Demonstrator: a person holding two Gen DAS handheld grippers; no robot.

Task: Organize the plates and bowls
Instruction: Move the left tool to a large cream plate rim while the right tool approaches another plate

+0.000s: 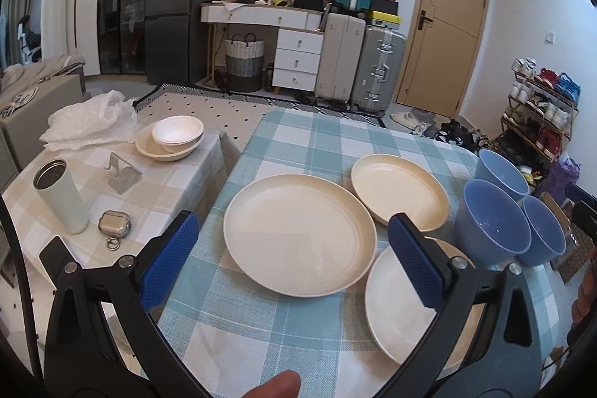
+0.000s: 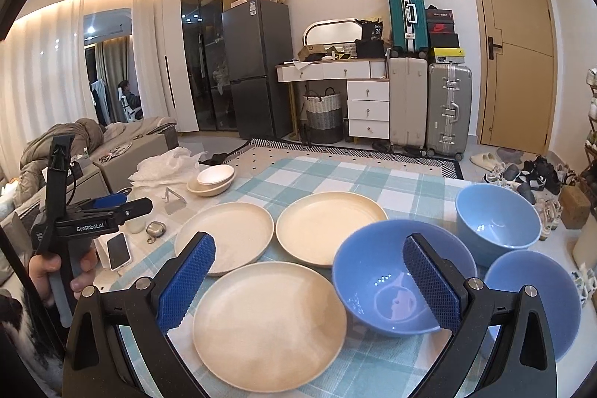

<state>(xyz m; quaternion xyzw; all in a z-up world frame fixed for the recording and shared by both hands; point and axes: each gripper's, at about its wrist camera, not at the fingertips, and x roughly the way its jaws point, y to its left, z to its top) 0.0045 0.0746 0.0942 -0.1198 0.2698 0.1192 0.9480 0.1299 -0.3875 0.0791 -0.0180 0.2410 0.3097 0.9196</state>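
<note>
Three cream plates lie on the blue-checked tablecloth [image 1: 309,140]: a large one [image 1: 298,234] in the middle, one behind it [image 1: 399,191], and one at the near right [image 1: 395,319]. To their right stand three blue bowls [image 1: 492,226] [image 1: 502,174] [image 1: 543,226]. My left gripper [image 1: 294,260] hovers open over the large plate's near side, holding nothing. My right gripper [image 2: 309,271] is open above the nearest plate [image 2: 268,323] and the nearest blue bowl [image 2: 395,282]; its right finger [image 2: 433,282] overlaps that bowl. The left gripper [image 2: 108,206] also shows at the far left, in a hand [image 2: 44,267].
A lower side table [image 1: 179,181] on the left carries stacked white bowls [image 1: 175,137], a tumbler [image 1: 61,196], a phone stand [image 1: 123,174], an earbud case [image 1: 113,222], a phone [image 2: 119,250] and a plastic bag [image 1: 89,122]. Shoes and a rack [image 1: 541,114] lie beyond the right edge.
</note>
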